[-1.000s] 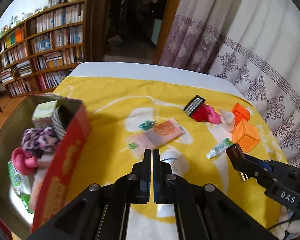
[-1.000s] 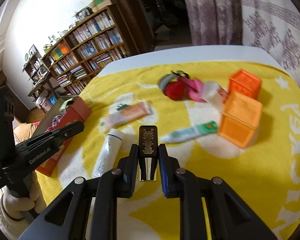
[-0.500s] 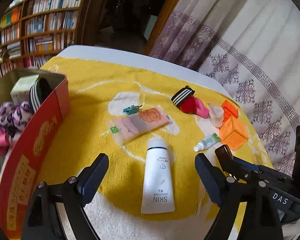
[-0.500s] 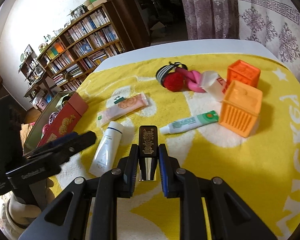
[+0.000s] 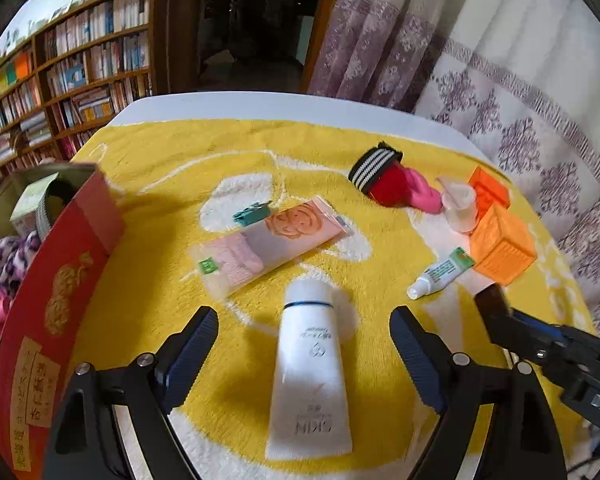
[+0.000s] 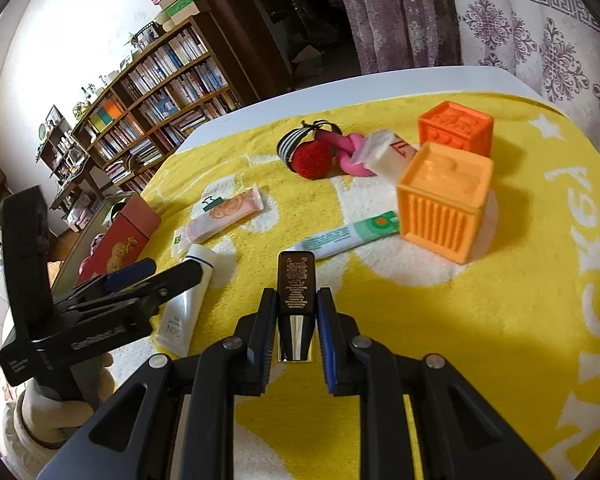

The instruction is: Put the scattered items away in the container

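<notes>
Left claw (image 5: 304,344) is wide open, and nothing is pinched in it. Its jaws stand at 9 and 3 o'clock of a white tube (image 5: 310,372) that lies flat on the yellow towel (image 5: 172,168) between them, not touched. That tube's long side runs from 6 to 12 o'clock in the left view, with its cap end at 12, pointing away. You can read "SKIN" upside down near its flat end. The jaws opened up within the last second, and the tube lies between them.

Right claw (image 6: 296,312) is closed tight on a small black bottle (image 6: 296,284). This bottle sticks straight out past the tips toward 12 o'clock. It has tiny gold writing, too small to read.

At 10 o'clock of the white tube lies a pink packet (image 5: 272,240) with a small teal clip (image 5: 252,214) at its top edge. At 2 o'clock lies a green and white tube (image 5: 440,276), cap end nearest, beside two orange blocks (image 5: 500,244).

At 9 o'clock sits the red tin box (image 5: 56,288) with gold pictures and yellow labels. It already holds a few things.

In the right view, a gloved hand (image 6: 52,408) grips the left claw's handle at 8 o'clock, with the claw tipped down at the towel.
</notes>
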### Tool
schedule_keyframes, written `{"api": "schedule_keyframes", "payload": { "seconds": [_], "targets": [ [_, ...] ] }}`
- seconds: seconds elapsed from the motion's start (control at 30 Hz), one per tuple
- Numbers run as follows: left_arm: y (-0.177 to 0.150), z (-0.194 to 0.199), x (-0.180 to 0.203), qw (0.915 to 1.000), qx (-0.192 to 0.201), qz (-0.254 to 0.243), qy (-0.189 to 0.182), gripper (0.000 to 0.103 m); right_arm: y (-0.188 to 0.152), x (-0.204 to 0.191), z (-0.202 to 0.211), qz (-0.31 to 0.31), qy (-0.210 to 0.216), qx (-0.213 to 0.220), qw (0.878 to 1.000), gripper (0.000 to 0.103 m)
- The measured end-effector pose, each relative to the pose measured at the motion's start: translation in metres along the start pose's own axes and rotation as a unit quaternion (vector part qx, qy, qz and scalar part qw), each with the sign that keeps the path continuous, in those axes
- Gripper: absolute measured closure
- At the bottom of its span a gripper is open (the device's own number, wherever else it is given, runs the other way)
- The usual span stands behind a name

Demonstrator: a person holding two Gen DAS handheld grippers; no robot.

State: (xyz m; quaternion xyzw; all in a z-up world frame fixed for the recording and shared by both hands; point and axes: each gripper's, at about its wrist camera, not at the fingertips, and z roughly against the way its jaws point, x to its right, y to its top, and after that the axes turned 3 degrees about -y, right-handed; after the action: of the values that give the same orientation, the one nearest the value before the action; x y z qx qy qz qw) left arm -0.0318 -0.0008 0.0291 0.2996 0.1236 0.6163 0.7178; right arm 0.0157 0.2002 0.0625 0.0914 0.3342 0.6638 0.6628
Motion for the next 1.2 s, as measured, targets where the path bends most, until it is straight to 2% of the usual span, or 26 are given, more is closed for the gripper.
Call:
{"api": "schedule_keyframes", "payload": {
  "seconds": [0.03, 0.07, 0.1, 0.2, 0.33, 0.5, 0.6, 0.8, 0.97, 1.07, 1.2],
  "targets": [
    [0.001, -0.006, 0.005, 0.9998, -0.005, -0.014, 0.012, 0.02, 0.0, 0.002, 0.0, -0.002, 0.001, 0.001, 1.0, 0.081],
    [0.001, -0.013, 0.009, 0.9993, -0.012, -0.027, 0.022, 0.049, 0.0, 0.005, 0.0, -0.005, 0.003, 0.0, 1.0, 0.081],
    [0.001, -0.022, 0.012, 0.9986, -0.024, -0.035, 0.03, 0.07, 0.0, 0.006, 0.0, -0.006, 0.003, 0.0, 1.0, 0.081],
    [0.001, -0.025, 0.013, 0.9984, -0.018, -0.043, 0.032, 0.071, -0.001, 0.009, 0.001, -0.006, 0.002, 0.002, 1.0, 0.081],
    [-0.001, -0.009, 0.006, 0.9997, -0.007, -0.011, -0.019, 0.071, 0.0, 0.012, 0.004, -0.006, -0.002, 0.009, 1.0, 0.081],
    [0.001, 0.025, 0.0, 0.9991, 0.029, -0.005, -0.03, 0.071, 0.003, 0.007, 0.007, 0.0, -0.007, 0.012, 1.0, 0.081],
    [0.007, 0.044, -0.01, 0.9985, 0.05, 0.0, -0.024, 0.071, 0.008, -0.006, 0.009, 0.009, -0.005, 0.011, 1.0, 0.081],
    [0.009, 0.084, -0.055, 0.9959, 0.085, 0.031, 0.001, 0.071, 0.025, -0.062, 0.007, 0.063, 0.013, 0.017, 0.998, 0.081],
    [-0.001, 0.123, -0.115, 0.99, 0.113, 0.073, 0.044, 0.071, 0.038, -0.137, -0.006, 0.127, 0.048, 0.021, 0.991, 0.081],
    [-0.01, 0.14, -0.151, 0.9852, 0.122, 0.096, 0.073, 0.071, 0.042, -0.181, -0.02, 0.156, 0.074, 0.016, 0.985, 0.081],
    [-0.021, 0.148, -0.18, 0.9819, 0.12, 0.115, 0.091, 0.071, 0.04, -0.233, -0.039, 0.183, 0.104, 0.007, 0.978, 0.081]
  ]
}}
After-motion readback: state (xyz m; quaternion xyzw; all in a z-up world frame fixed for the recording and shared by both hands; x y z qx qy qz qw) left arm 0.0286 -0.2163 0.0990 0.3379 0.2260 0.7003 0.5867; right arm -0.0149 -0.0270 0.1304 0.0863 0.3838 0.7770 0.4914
